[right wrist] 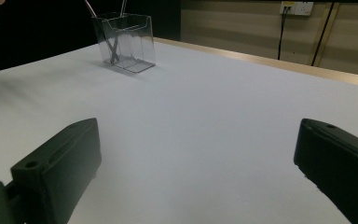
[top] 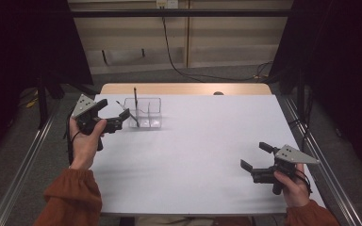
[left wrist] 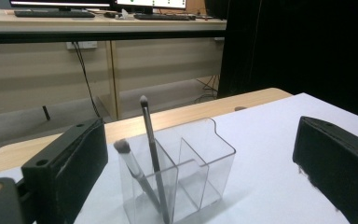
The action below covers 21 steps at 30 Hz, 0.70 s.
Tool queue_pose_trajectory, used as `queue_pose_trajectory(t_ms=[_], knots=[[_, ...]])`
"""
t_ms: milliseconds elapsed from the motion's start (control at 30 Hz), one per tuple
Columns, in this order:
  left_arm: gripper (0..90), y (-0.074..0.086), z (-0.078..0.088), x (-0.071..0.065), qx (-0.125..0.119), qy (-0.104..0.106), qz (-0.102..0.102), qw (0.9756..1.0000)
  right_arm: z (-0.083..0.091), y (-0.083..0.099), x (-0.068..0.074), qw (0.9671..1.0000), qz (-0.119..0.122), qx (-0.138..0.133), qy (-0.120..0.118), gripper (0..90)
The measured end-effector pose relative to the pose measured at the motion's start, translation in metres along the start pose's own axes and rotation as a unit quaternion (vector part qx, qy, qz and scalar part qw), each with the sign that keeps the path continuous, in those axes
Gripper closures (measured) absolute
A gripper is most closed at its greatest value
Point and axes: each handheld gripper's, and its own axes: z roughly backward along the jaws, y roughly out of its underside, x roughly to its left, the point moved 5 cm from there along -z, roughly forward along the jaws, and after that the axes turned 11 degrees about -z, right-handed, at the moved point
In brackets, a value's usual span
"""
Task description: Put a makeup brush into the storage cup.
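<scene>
A clear plastic holder with several compartments stands at the table's far left. Two thin brushes lean in its left compartment: a taller dark one and a shorter one with a grey tip. My left gripper is open just left of the holder, nothing between its jaws; the left gripper view looks at the holder from close by. My right gripper is open and empty near the table's front right corner, far from the holder.
The white table top has a wooden strip along its far edge. Metal rails run along both sides. Cables lie on the floor behind the table. A desk with keyboards stands farther back.
</scene>
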Motion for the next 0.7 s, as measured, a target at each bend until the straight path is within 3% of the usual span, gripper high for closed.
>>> queue_pose_trajectory(t_ms=[700], knots=[[3.6, 0.031, 0.035, -0.022, 0.008, 0.011, 0.001, 0.9999, 0.001, 0.000, 0.001, 1.0000, 0.000, 0.000, -0.001, 0.0]])
